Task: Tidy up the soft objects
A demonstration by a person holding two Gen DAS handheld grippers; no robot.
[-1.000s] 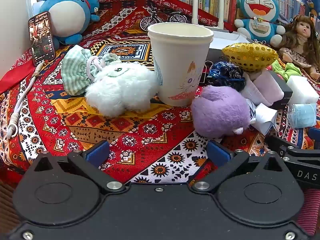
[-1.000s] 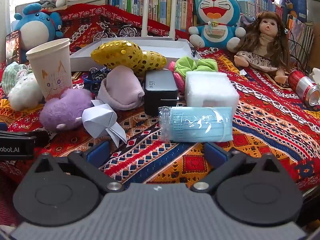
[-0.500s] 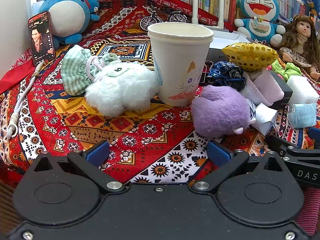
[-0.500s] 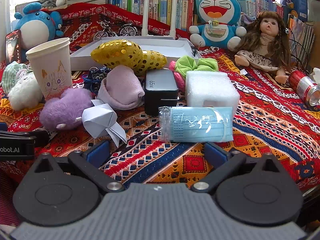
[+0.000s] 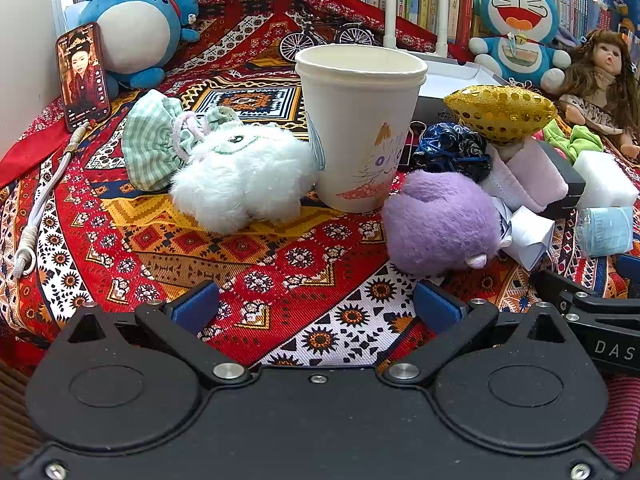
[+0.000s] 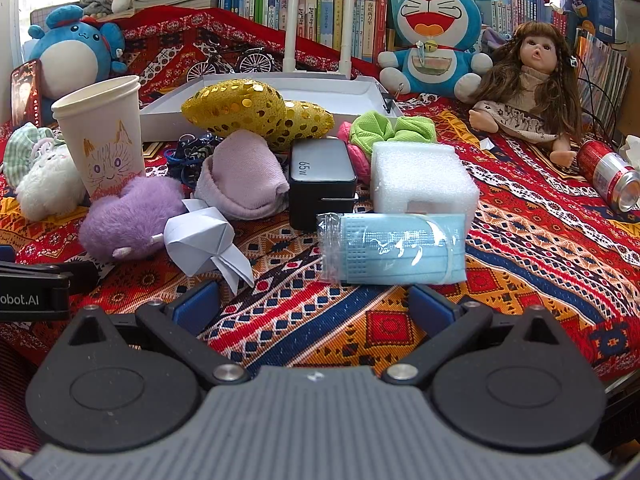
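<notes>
My left gripper (image 5: 316,306) is open and empty, low over the patterned cloth. Ahead of it lie a white fluffy plush (image 5: 240,176), a green checked pouch (image 5: 156,144) and a purple plush (image 5: 440,222). My right gripper (image 6: 314,306) is open and empty, just short of a wrapped blue face mask (image 6: 396,248). Behind the mask sit a white foam block (image 6: 420,174), a pink sock (image 6: 244,176), a gold sequin cushion (image 6: 248,110) and a green scrunchie (image 6: 384,128). The purple plush also shows in the right wrist view (image 6: 128,220).
A paper cup (image 5: 360,120) stands between the plushes. A black charger (image 6: 320,180), folded paper (image 6: 204,236), a white tray (image 6: 320,92), a red can (image 6: 608,174), a doll (image 6: 532,88), a Doraemon toy (image 6: 436,40), a blue plush (image 5: 136,28) and a phone (image 5: 82,74) lie around.
Both grippers stay still and open. Only the picture on the phone screen has changed.
</notes>
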